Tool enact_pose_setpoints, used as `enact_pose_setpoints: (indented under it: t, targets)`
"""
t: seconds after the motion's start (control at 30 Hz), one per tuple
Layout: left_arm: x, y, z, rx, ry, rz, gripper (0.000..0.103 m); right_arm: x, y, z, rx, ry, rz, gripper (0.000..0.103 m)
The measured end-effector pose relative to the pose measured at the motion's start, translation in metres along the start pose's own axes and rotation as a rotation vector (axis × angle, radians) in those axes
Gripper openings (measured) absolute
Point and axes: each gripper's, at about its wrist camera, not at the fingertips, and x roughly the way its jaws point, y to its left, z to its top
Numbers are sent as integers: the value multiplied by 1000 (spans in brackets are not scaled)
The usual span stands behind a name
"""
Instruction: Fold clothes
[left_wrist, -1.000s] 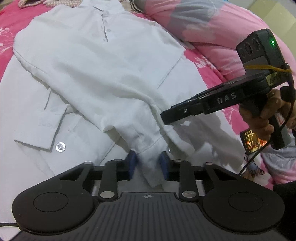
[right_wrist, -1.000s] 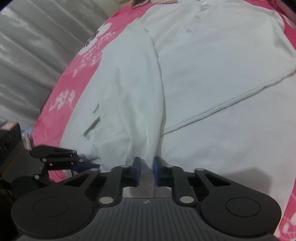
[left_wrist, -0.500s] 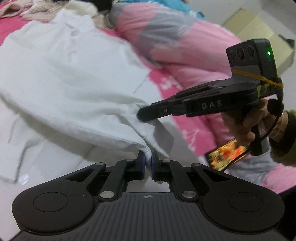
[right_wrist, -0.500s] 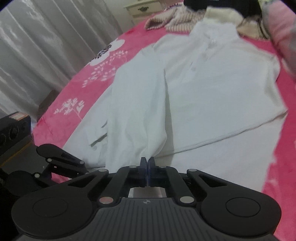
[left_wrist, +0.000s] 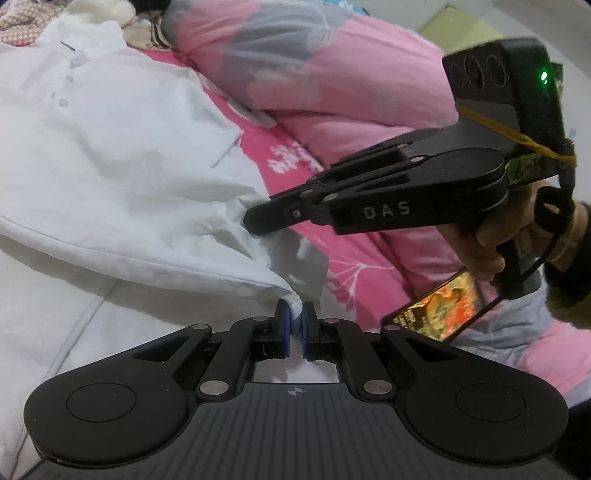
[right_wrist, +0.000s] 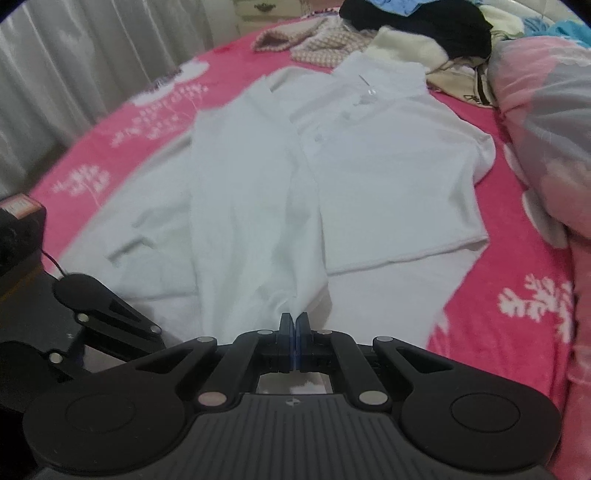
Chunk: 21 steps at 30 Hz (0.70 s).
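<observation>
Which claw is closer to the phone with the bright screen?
The right claw: the phone sits just under the hand holding it. The left claw grips the white shirt farther away.

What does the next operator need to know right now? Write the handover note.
Left gripper: jaws shut on the hem corner of the white button-up cotton shirt.
Right gripper: jaws shut on another hem fold of the shirt.
The shirt lies collar away on the pink floral bedspread, beside the pink quilt.
Done: one sleeve folded inward over the body, hem gripped.
Left: carry the hem toward the collar, smooth, release.
</observation>
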Motion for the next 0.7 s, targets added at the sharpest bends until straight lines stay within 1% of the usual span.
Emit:
enact_pose_setpoints:
  t: [0.1, 0.13, 0.17, 0.2, 0.23, 0.27, 0.3, 0.33, 0.37, 0.4, 0.43, 0.47, 0.5, 0.57, 0.6, 0.67, 0.7]
  targets:
    - [17, -3, -4, 39, 32, 30, 5, 15, 0, -6, -38, 32, -37, 2]
    - [25, -1, -4, 34, 60, 34, 6, 22, 1, -9, -56, 47, -58, 2]
    - [29, 1, -6, 20, 88, 43, 11, 29, 2, -12, -76, 61, -81, 2]
    - [34, 3, -9, 6, 115, 51, 26, 37, 2, -16, -84, 82, -102, 3]
    - [33, 4, -11, -7, 125, 44, 29, 44, 2, -19, -91, 105, -123, 5]
    - [28, 4, -11, -9, 121, 40, 35, 45, 0, -20, -83, 107, -127, 5]
    - [24, 4, -12, -10, 116, 38, 43, 44, -1, -21, -71, 102, -127, 6]
    - [14, 5, -11, -1, 102, 52, 48, 41, -3, -20, -60, 101, -131, 15]
    - [3, 5, -10, 9, 87, 65, 56, 35, -5, -18, -50, 91, -137, 28]
    - [-11, 7, -9, 22, 61, 77, 58, 29, -7, -15, -41, 78, -145, 31]
    - [-27, 11, -6, 39, 31, 93, 58, 22, -9, -11, -35, 62, -147, 32]
    - [-43, 15, -3, 55, 0, 111, 61, 15, -11, -7, -30, 46, -148, 32]
    - [-60, 21, 1, 62, -33, 143, 63, 8, -14, -2, -25, 29, -149, 32]
    - [-96, 40, 10, 71, -113, 245, 64, -1, -16, 15, -27, -12, -126, 32]
    - [-109, 51, 17, 71, -146, 307, 65, -1, -18, 24, -33, -26, -112, 32]
    - [-136, 81, 29, 56, -202, 467, 65, 3, -17, 50, -38, -51, -76, 32]
    - [-143, 97, 36, 45, -217, 544, 65, 6, -15, 61, -36, -60, -56, 32]
